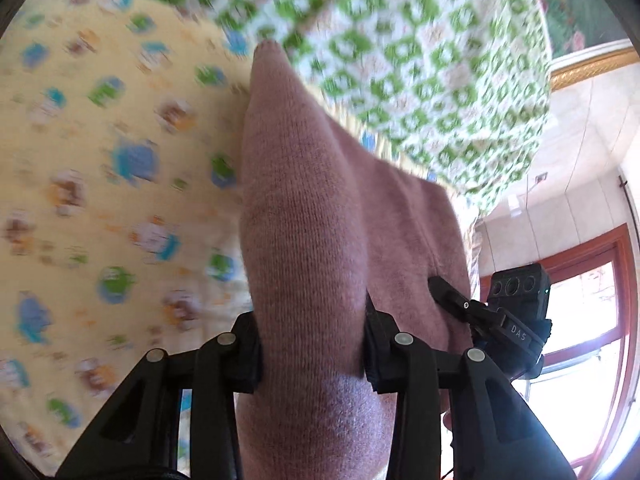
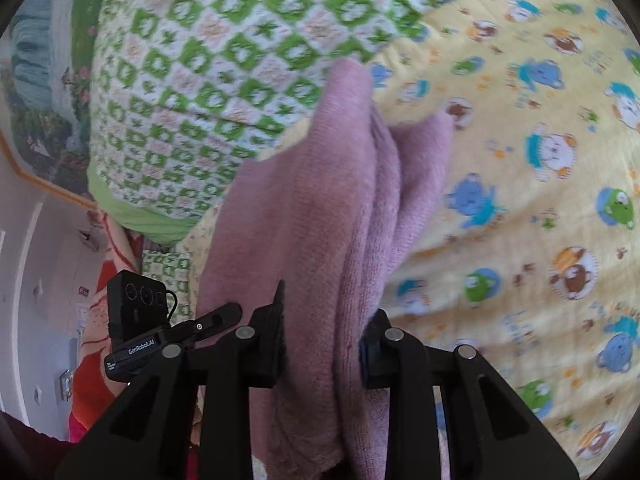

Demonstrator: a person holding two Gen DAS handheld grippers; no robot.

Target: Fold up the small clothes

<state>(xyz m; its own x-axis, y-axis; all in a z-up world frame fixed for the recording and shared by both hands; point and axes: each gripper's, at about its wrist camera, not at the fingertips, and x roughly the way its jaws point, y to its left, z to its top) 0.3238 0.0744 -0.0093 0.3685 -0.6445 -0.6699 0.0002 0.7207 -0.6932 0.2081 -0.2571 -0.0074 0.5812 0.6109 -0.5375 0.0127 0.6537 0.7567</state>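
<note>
Your left gripper (image 1: 312, 344) and right gripper (image 2: 322, 350) each have 2 fingers pinching the pink knit garment (image 1: 316, 208), which is lifted above the yellow cartoon-print bedsheet (image 2: 520, 184), near the green-patterned quilt (image 2: 224, 80).

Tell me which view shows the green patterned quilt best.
The right wrist view: the green patterned quilt is fairly sharp there, its rolled green edge visible behind the pink knit garment. The left wrist view shows it blurred, across the top.

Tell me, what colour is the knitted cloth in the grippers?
Dusty pink knitted cloth, clearest in the left wrist view.
</note>
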